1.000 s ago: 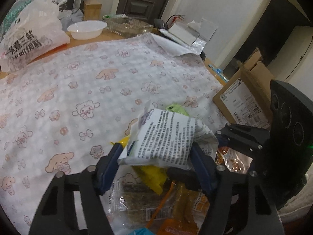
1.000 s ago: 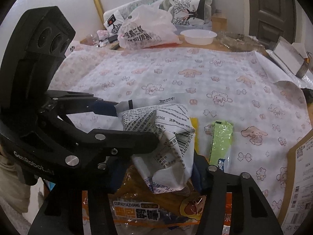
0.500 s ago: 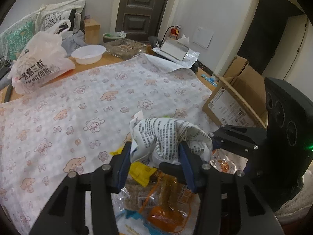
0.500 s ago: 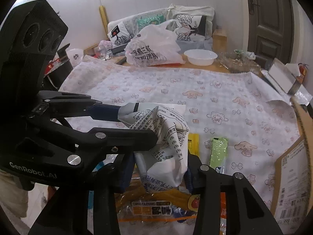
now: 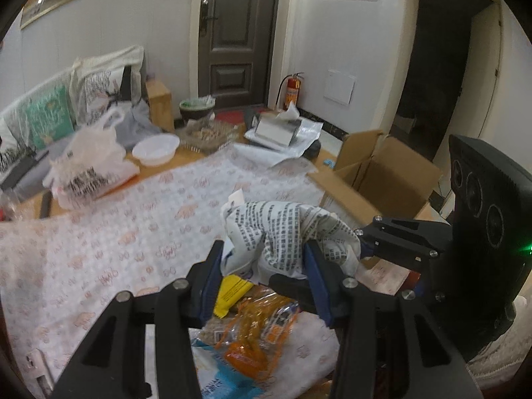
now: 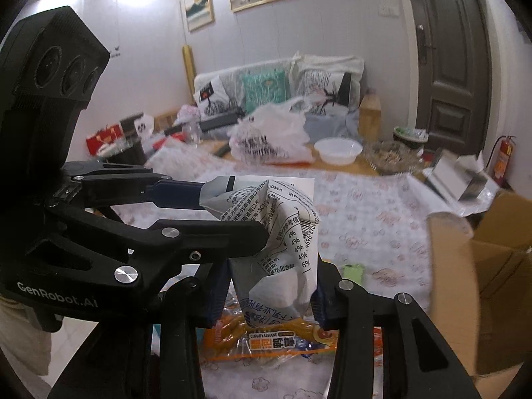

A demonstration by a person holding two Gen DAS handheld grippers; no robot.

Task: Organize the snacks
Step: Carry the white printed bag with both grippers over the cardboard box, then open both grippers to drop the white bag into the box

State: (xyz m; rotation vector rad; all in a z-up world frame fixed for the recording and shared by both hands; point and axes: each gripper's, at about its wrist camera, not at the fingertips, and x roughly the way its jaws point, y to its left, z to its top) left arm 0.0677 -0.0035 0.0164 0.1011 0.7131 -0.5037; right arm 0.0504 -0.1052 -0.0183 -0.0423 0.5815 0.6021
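Observation:
Both grippers hold one white snack bag with black print (image 5: pixel 279 232), lifted above the table; it also shows in the right wrist view (image 6: pixel 282 232). My left gripper (image 5: pixel 262 266) is shut on it. My right gripper (image 6: pixel 272 286) is shut on its other end. Below lie an orange snack pack (image 6: pixel 276 335), a yellow packet (image 5: pixel 232 291), a blue-and-white pack (image 5: pixel 219 375) and a green packet (image 6: pixel 354 272). An open cardboard box (image 5: pixel 382 179) stands to the right, also in the right wrist view (image 6: pixel 492 266).
A cartoon-print tablecloth (image 5: pixel 116 232) covers the table. At the far edge are a white plastic bag (image 5: pixel 89 169), a white bowl (image 5: pixel 156 148), a clear tray (image 5: pixel 209 134) and a metal box on foil (image 5: pixel 279 129). A sofa with cushions stands behind.
Both grippers have lifted the white bag higher off the table and tilted up, so more of the room shows. The bag is more crumpled between them.

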